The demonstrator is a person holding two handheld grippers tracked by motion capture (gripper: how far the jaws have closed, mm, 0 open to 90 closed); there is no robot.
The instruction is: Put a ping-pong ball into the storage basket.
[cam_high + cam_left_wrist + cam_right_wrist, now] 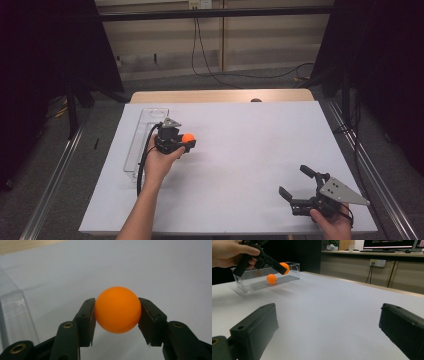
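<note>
Nearest the person, at the lower right of the high view, the right tool (pixel 296 182) rests low over the white worktop (pixel 250 150), held by the right hand (pixel 332 217), with its grey three-cornered plate on top; its two black jaws stand wide apart with nothing between them, and the right gripper view looks out between them across bare white surface. Further in and to the left, the left hand (pixel 157 160) holds the left tool (pixel 189 142) above the worktop, a black cable trailing back along the forearm. This tool is clamped on an orange ping-pong ball (pixel 117 309): in the left gripper view both pads press against the ball's opposite sides, and the ball sits clear of the surface, with a soft shadow beneath it. Just beside the left tool, toward the worktop's left edge, lies a long clear plastic box (pixel 145 135), open at the top. In the right gripper view a second orange ball (pixel 271 279) lies on the floor of that box, below and a little to the side of the held one, which hangs near the box's rim. Beyond the white sheet a strip of bare wooden tabletop (pixel 220 95) shows, and behind it cables (pixel 210 70) hang down the wall to the floor.
</note>
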